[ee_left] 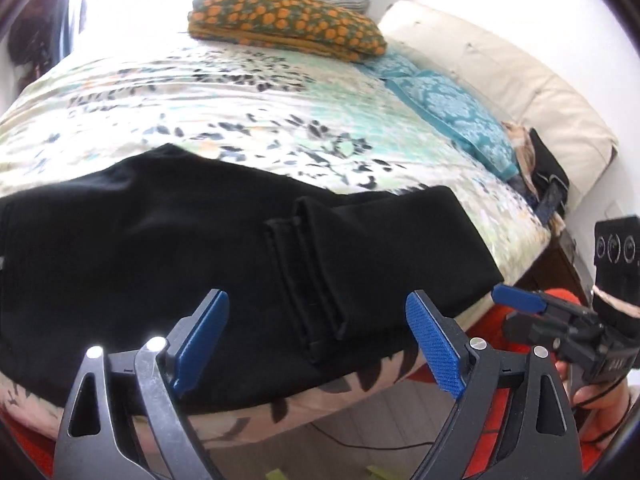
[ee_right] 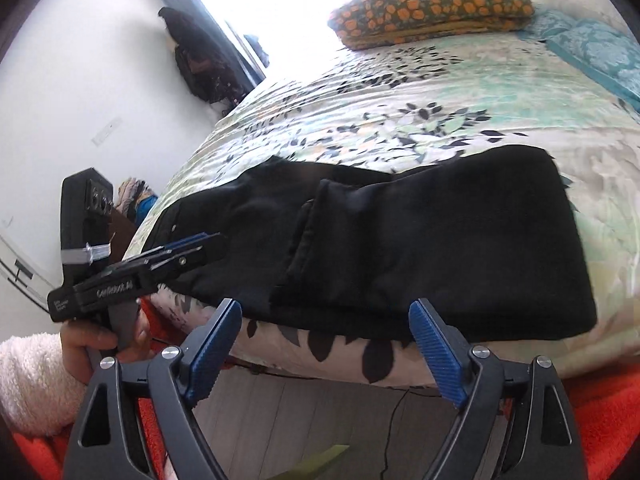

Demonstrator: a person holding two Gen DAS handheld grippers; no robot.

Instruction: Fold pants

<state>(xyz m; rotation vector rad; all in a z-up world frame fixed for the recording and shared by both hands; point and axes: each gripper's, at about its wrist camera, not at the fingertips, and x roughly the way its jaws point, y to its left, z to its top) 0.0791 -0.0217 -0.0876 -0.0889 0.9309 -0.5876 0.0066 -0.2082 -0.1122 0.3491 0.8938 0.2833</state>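
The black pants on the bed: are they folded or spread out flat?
Folded. The black pants lie on the floral bedspread with the leg hems doubled back over the middle.

Daylight floods in from the window (ee_right: 280,4) at about twelve o'clock in my right view, and at eleven in my left, blown out to pure white with glare bleeding over the curtain edges. The bedspread (ee_left: 200,92) is brightly lit; the black pants (ee_left: 160,248) swallow detail, folds barely readable. Fisheye bending curves everything toward the rims, with dark vignette corners. Slight softness blurs the far pillow (ee_left: 288,20).
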